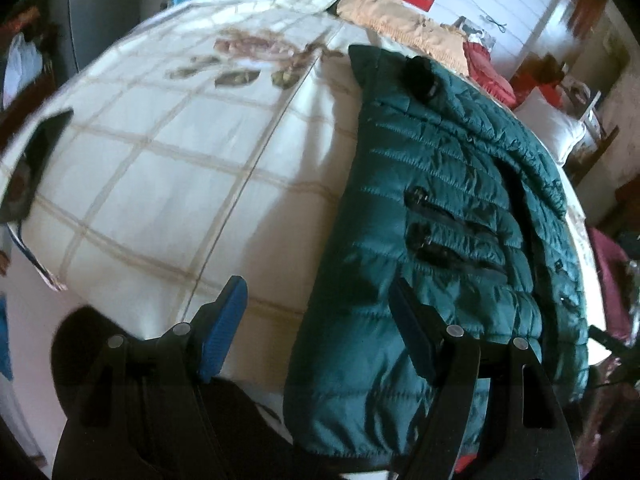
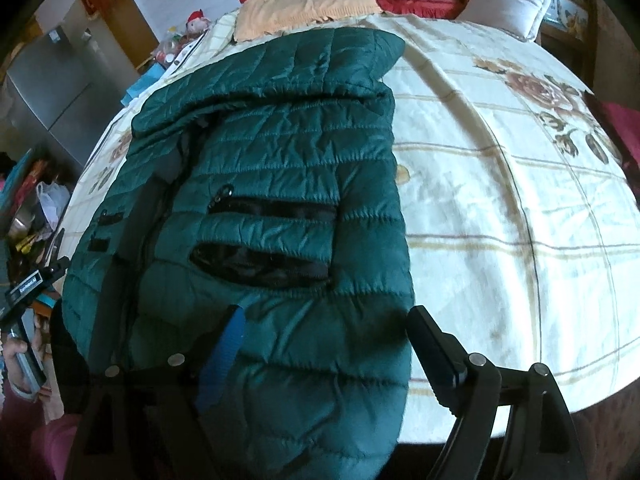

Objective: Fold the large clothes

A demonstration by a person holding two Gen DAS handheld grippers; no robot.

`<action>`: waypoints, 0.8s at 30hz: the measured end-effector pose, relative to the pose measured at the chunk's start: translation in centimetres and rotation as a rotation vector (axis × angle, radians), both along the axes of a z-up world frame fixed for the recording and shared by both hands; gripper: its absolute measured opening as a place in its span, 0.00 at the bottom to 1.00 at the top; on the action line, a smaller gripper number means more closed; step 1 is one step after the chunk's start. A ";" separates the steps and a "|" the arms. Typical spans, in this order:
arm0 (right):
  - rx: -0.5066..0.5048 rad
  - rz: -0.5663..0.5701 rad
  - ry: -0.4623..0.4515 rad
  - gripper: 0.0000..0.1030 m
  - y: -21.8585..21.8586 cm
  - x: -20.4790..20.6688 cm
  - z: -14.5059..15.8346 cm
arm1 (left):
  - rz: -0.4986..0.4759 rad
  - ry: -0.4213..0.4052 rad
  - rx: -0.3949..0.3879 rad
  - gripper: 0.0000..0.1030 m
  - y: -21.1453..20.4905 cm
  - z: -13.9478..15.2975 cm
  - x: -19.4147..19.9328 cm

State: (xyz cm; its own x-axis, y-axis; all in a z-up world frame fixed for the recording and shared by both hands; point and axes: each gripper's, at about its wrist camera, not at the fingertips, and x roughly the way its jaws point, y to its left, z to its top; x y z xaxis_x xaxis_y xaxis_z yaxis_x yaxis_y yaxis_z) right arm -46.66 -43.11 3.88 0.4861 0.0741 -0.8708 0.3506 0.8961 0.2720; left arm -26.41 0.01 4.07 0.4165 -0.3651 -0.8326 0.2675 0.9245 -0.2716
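**Dark green quilted puffer jacket lies on the bed**

The dark green quilted puffer jacket [image 2: 256,184] lies folded lengthwise on the cream checked floral bedspread [image 1: 168,168]. Left gripper [image 1: 316,320] and right gripper [image 2: 324,344] hover above its near end, jaws wide, holding nothing.

Your jacket [image 2: 280,184]: dark green, quilted, blk zips
Your bedspread [image 2: 500,200]: cream, tan grid, floral
Pads [image 1: 224,332]: blue

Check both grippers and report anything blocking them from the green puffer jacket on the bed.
Nothing visible blocks either one. The left gripper and right gripper both stand open directly over the jacket's near hem.
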 end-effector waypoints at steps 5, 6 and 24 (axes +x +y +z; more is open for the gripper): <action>0.063 -0.002 0.028 0.80 -0.6 -1.1 -0.7 | -0.015 0.085 -0.048 0.71 0.7 -1.2 -0.6; 0.074 -0.003 0.035 0.80 -0.6 -1.2 -0.9 | -0.020 0.087 -0.051 0.71 0.6 -1.2 -0.7; 0.238 0.071 -0.001 0.78 1.0 -2.3 -2.6 | -0.157 0.085 -0.004 0.72 -2.5 -1.6 -1.6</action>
State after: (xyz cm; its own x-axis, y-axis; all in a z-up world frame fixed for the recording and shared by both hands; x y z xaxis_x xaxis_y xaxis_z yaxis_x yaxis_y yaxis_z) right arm -48.95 -42.09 1.25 0.4734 0.3106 -0.8243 0.2888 0.8293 0.4784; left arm -28.01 -2.46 2.46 0.2824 -0.4236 -0.8607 0.3841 0.8721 -0.3032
